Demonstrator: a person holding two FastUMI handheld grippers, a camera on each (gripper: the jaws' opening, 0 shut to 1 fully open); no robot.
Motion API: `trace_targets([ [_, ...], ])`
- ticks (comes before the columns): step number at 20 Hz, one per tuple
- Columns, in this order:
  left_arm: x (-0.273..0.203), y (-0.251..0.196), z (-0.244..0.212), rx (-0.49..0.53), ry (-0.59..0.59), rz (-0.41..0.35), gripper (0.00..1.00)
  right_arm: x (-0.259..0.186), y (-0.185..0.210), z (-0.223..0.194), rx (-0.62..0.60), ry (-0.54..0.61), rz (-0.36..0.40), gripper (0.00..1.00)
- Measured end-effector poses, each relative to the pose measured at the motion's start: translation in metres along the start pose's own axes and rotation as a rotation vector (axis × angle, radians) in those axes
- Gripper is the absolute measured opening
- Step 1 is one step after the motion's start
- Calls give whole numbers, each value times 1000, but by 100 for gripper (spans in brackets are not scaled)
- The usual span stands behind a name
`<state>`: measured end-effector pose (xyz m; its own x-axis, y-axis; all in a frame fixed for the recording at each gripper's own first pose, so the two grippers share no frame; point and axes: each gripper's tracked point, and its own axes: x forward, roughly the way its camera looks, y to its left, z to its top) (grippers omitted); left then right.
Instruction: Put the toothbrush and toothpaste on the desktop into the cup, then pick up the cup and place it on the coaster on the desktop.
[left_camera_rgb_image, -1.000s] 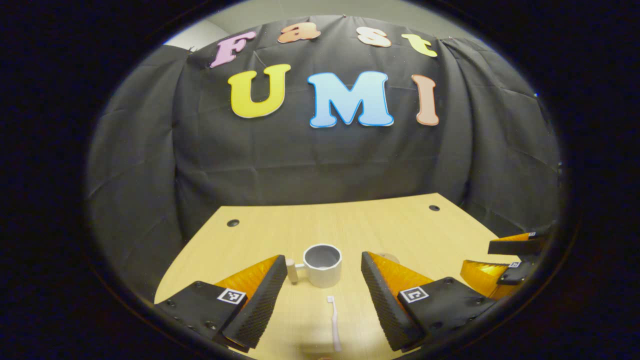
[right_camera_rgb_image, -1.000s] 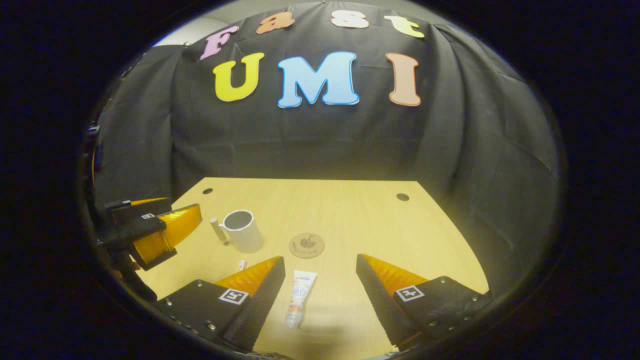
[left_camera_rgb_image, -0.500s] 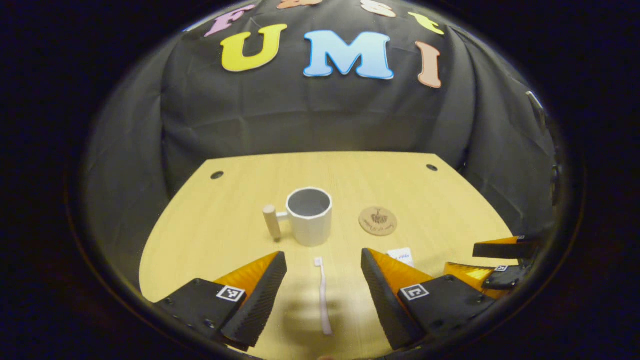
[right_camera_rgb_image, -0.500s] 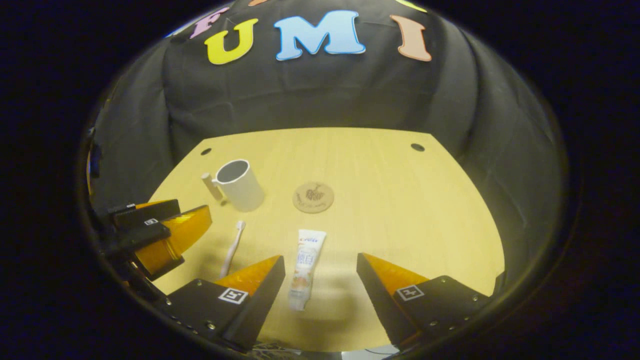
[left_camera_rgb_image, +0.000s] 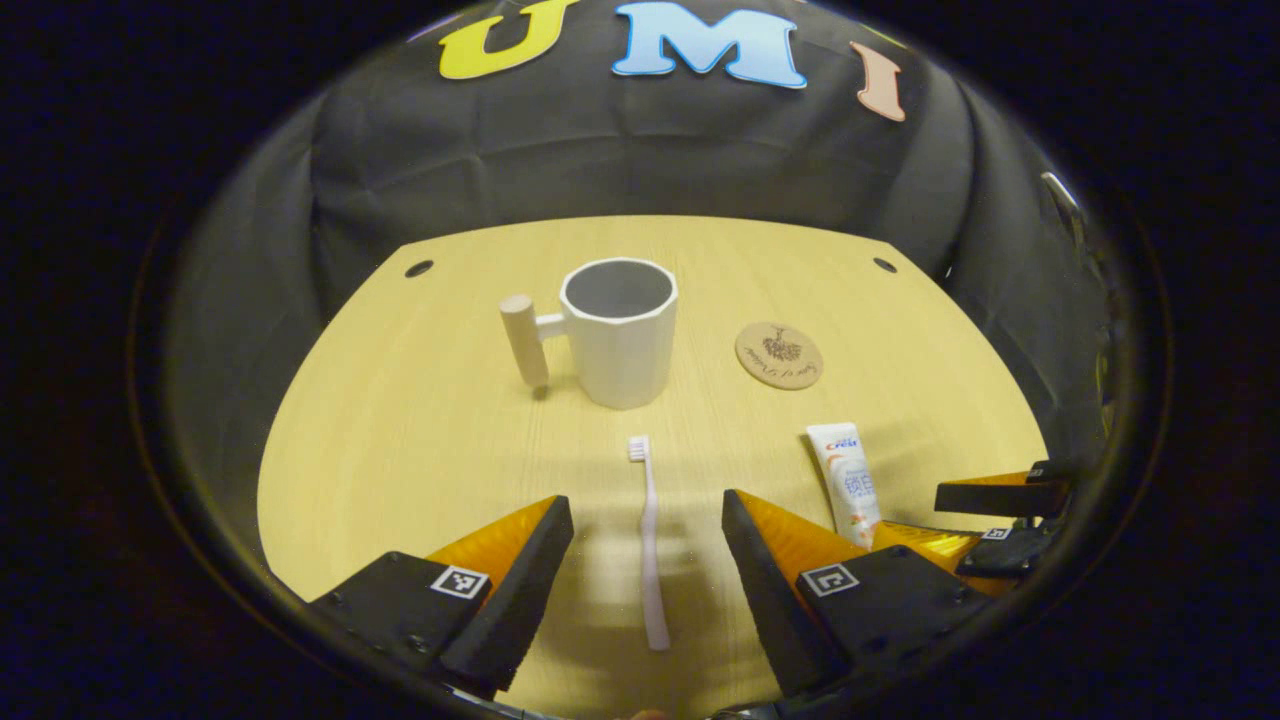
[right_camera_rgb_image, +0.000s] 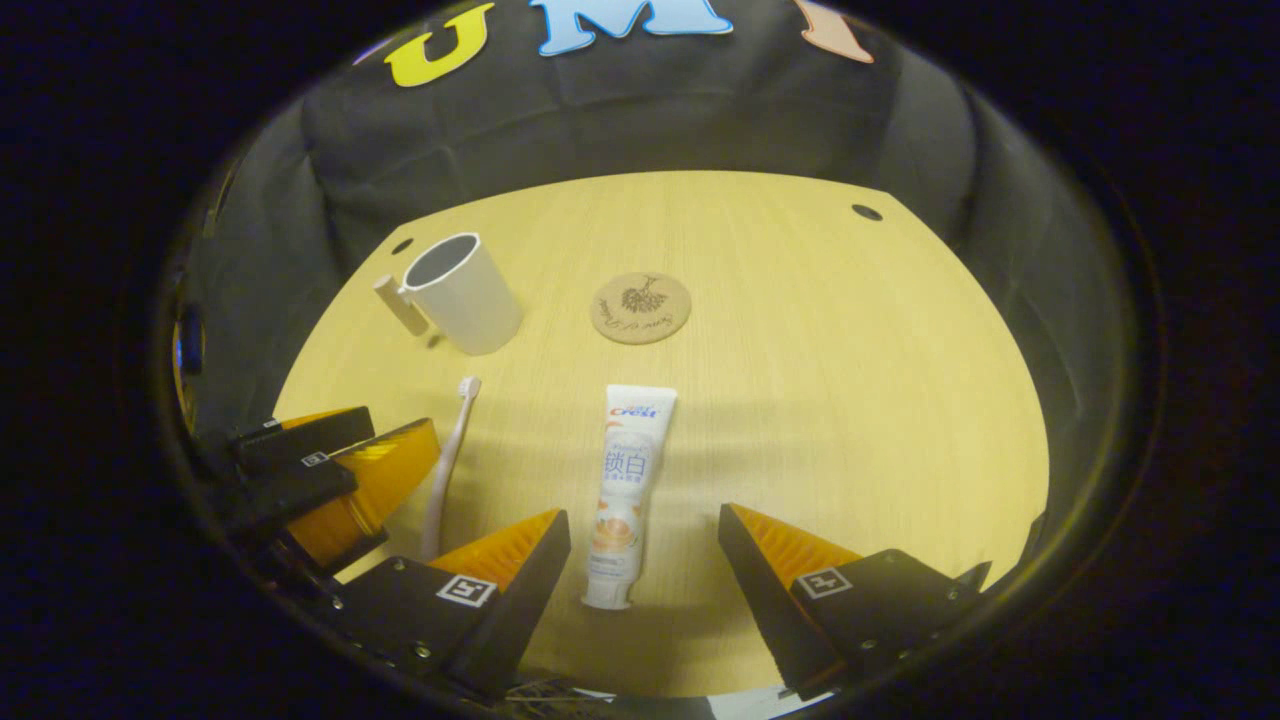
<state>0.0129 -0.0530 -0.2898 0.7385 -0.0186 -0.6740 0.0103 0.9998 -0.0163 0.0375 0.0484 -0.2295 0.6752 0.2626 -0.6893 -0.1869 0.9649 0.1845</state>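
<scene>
Two grippers hover over the desktop (left_camera_rgb_image: 400, 420), both spread wide and holding nothing. My left gripper (left_camera_rgb_image: 648, 520) straddles the toothbrush (left_camera_rgb_image: 650, 540); my right gripper (right_camera_rgb_image: 644, 540) frames the toothpaste (right_camera_rgb_image: 625, 490), both lying toward the near edge. Farther back stand the empty cup (left_camera_rgb_image: 618, 335) and, well apart, the coaster (left_camera_rgb_image: 778, 355).

- In the left gripper view the near end of the toothpaste (left_camera_rgb_image: 846, 482) is hidden behind the left gripper's (left_camera_rgb_image: 648, 570) right finger.
- In the right gripper view the toothbrush (right_camera_rgb_image: 445, 462) handle's near end passes behind the right gripper's (right_camera_rgb_image: 644, 590) left finger.
- The coaster's (right_camera_rgb_image: 641, 307) printed design is too small to make out.
</scene>
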Motion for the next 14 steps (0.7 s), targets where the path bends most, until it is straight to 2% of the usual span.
trace_targets([
  [7,24,8,-27,2,90,12,98,28,-1,-14,-5,84,-17,93],
  [8,25,8,-30,-1,100,13,100,30,0,-17,-6,93,-20,93],
  [14,33,14,-41,3,126,40,98,36,-4,-23,-31,112,-56,93],
])
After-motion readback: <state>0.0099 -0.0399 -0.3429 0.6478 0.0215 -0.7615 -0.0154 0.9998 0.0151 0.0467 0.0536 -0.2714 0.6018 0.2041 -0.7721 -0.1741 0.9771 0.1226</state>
